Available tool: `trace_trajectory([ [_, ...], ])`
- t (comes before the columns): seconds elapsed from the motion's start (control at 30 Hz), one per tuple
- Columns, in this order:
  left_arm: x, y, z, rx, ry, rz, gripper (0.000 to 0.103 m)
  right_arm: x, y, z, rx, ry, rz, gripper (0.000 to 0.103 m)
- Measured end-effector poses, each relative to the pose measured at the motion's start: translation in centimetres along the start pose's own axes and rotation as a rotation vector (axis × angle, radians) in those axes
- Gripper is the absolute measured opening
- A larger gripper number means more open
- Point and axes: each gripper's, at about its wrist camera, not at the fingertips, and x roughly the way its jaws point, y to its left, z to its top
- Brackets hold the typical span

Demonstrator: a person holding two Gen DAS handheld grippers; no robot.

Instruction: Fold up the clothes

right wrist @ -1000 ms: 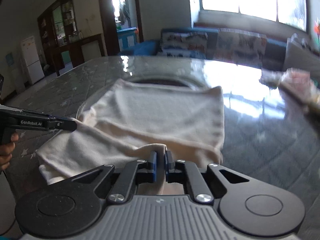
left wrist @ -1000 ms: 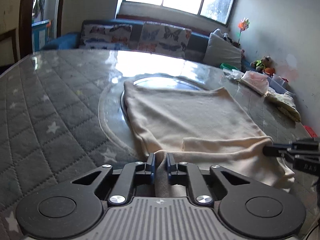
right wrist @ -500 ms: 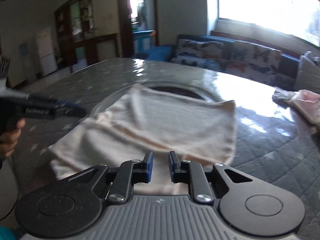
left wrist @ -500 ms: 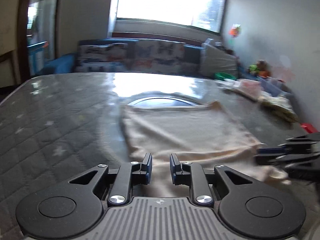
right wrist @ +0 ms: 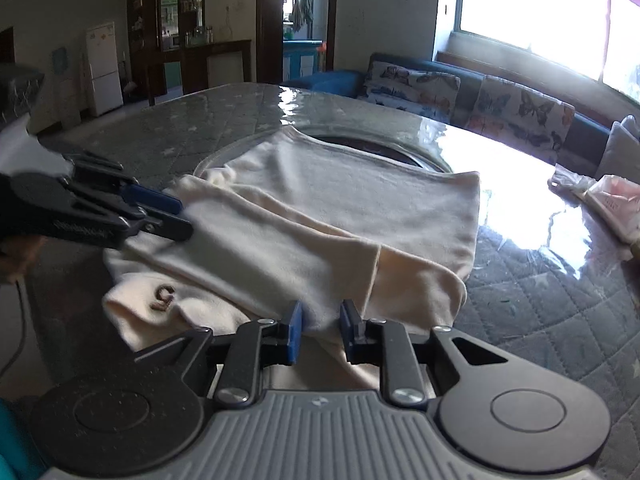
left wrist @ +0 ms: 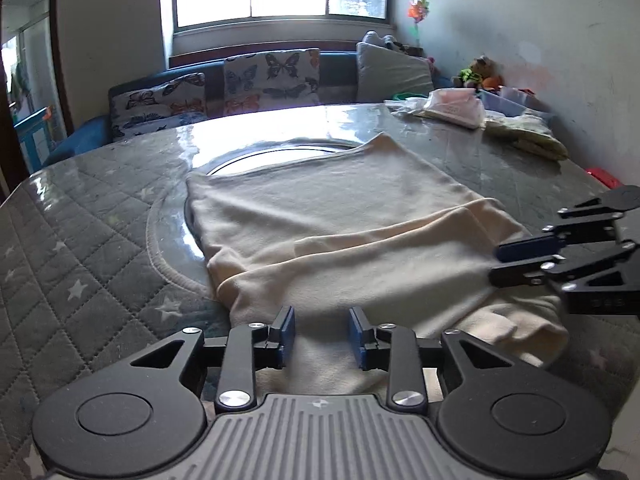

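A cream garment [left wrist: 340, 216] lies partly folded on the round quilted table [left wrist: 80, 240], its near part doubled over the far part. It also shows in the right wrist view [right wrist: 320, 220], with a brown mark near its left corner. My left gripper [left wrist: 322, 334] is open and empty just above the garment's near edge. My right gripper [right wrist: 320, 332] is open and empty over the near right fold. The right gripper shows at the right in the left wrist view [left wrist: 520, 260], the left gripper at the left in the right wrist view [right wrist: 160, 216].
A glass turntable [left wrist: 280, 152] lies under the garment's far end. More folded clothes [left wrist: 452, 108] and a yellowish piece [left wrist: 528, 136] lie at the table's far right. A sofa with butterfly cushions [left wrist: 272, 76] stands behind the table. The table's near edge is close below both grippers.
Both grippers were shut on the garment's near edge a second ago. They have opened, let it go and drawn back a little. The folded edge now lies on the garment.
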Motion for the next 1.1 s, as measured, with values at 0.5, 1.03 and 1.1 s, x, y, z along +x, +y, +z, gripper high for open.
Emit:
trace_trajectory([
  [0.5, -4.4, -5.1, -4.2, 0.326, -0.024, -0.132, 0.057, -5.9, 1.3, -2.0, -0.152, 0.027, -0.017, 0.051],
  [1.03, -2.7, -3.4, -2.6, 0.218, -0.078, -0.128, 0.011, -5.1, 3.9, -4.0, -0.370, 0.021, -0.059, 0.069],
  [1.1, -2.4, -3.1, -2.2, 0.202, -0.083, -0.130, 0.011, -4.8, 3.8, -3.9, -0.368, 0.006, -0.053, 0.070],
])
